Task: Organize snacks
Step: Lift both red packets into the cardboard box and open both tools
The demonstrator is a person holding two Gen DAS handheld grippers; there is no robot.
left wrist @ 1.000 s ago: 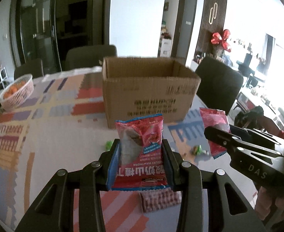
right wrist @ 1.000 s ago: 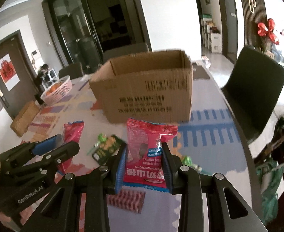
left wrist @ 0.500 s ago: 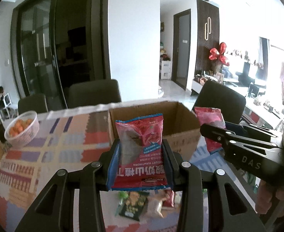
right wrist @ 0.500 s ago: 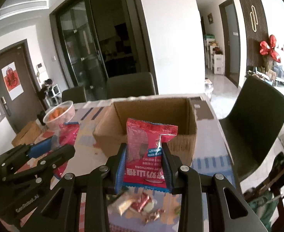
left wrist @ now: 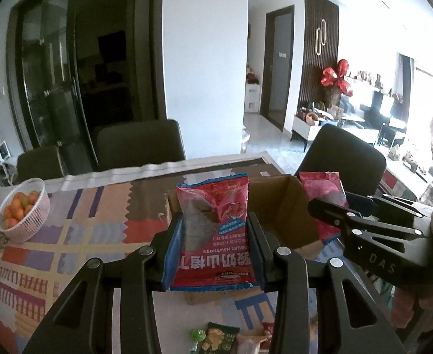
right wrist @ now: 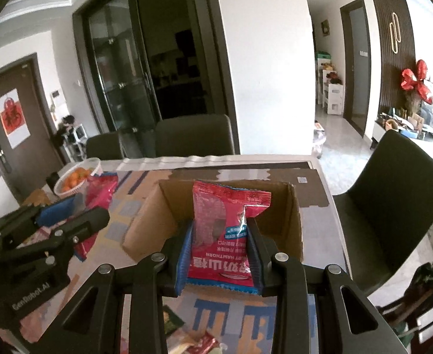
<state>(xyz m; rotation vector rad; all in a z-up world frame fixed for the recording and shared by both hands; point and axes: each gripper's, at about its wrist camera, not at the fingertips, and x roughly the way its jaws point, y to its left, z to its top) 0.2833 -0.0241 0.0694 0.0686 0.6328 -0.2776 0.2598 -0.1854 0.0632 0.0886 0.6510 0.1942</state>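
Observation:
My left gripper is shut on a red hawthorn snack packet, held upright in front of the open cardboard box. In the right wrist view my right gripper is shut on a second red packet, which hangs above the near edge of the same box. The box interior looks empty. The right gripper with its packet shows at the right of the left wrist view. The left gripper and its packet show at the left of the right wrist view.
A pink basket of oranges stands at the table's far left. Several loose snack packets lie on the patterned tablecloth below the grippers. Dark chairs stand around the table.
Both grippers have risen and moved toward the box with their packets, so its open top is now seen from above. The loose snacks have dropped to the bottom of both views.

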